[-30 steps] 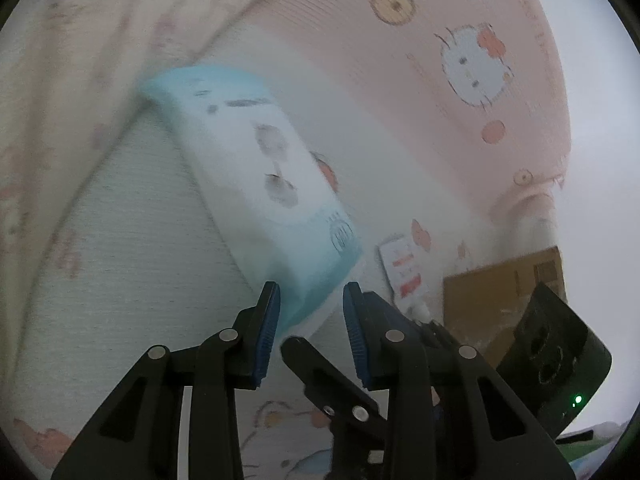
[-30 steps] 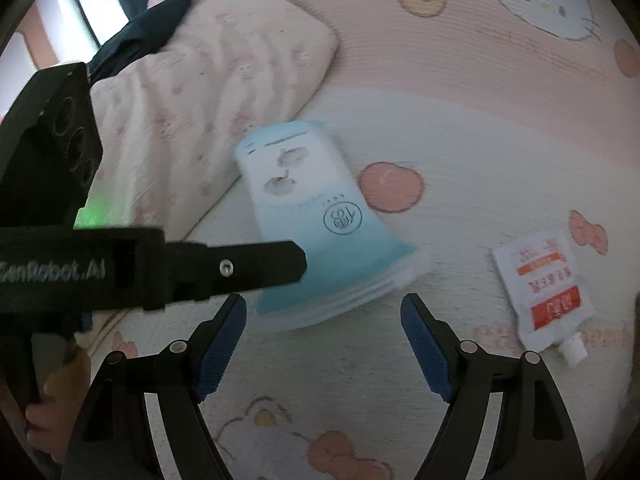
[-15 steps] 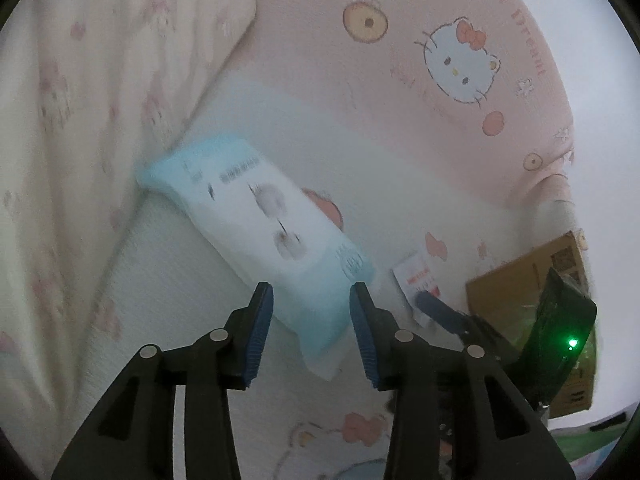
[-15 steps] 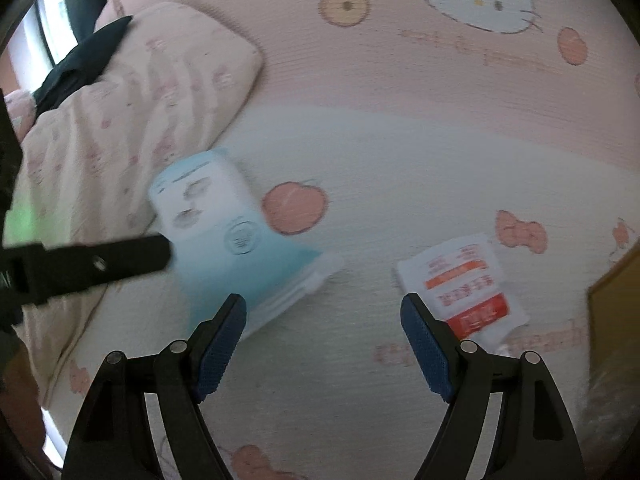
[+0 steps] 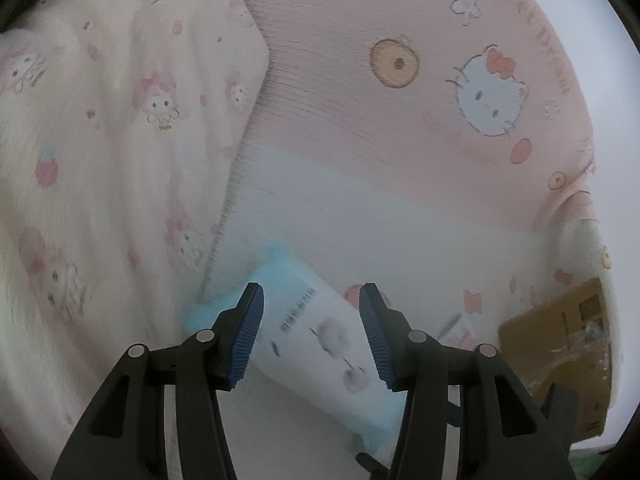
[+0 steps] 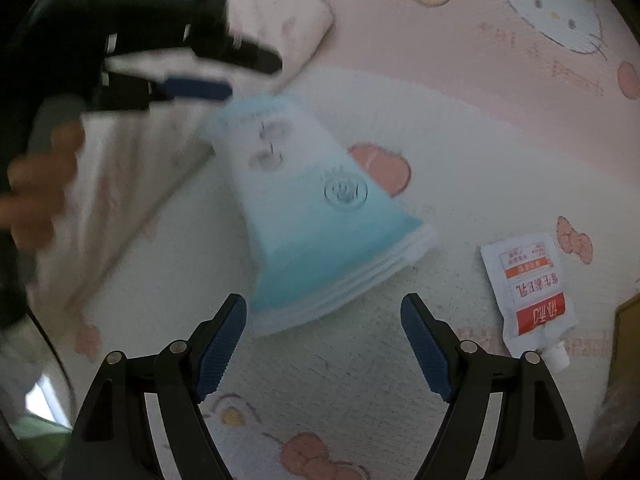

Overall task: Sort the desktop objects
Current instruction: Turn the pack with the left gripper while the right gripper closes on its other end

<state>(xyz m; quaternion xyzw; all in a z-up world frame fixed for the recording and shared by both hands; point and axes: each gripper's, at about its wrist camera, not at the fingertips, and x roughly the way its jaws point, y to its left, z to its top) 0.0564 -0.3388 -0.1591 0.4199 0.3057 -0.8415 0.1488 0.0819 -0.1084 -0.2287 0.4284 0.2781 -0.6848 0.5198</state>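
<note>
- A pink-and-white cartoon-cat print bedspread (image 6: 460, 128) fills both views, with a pale printed pillow (image 5: 120, 140) at its left edge.
- The light-blue soft tissue pack (image 6: 320, 216) lies flat by the pillow, shifted from a second ago.
- The left gripper (image 5: 310, 336), then closing around its corner, is now above it, jaws opening, nothing pinched.
- The right gripper (image 6: 322, 344) hangs spread and empty.
- The small white-and-red spouted sachet (image 6: 528, 292) lies to the right.

Cartoon-print bedspread (image 6: 460, 128), blue tissue pack (image 6: 320, 216), white-red sachet (image 6: 528, 292), pillow (image 5: 120, 120)
</note>
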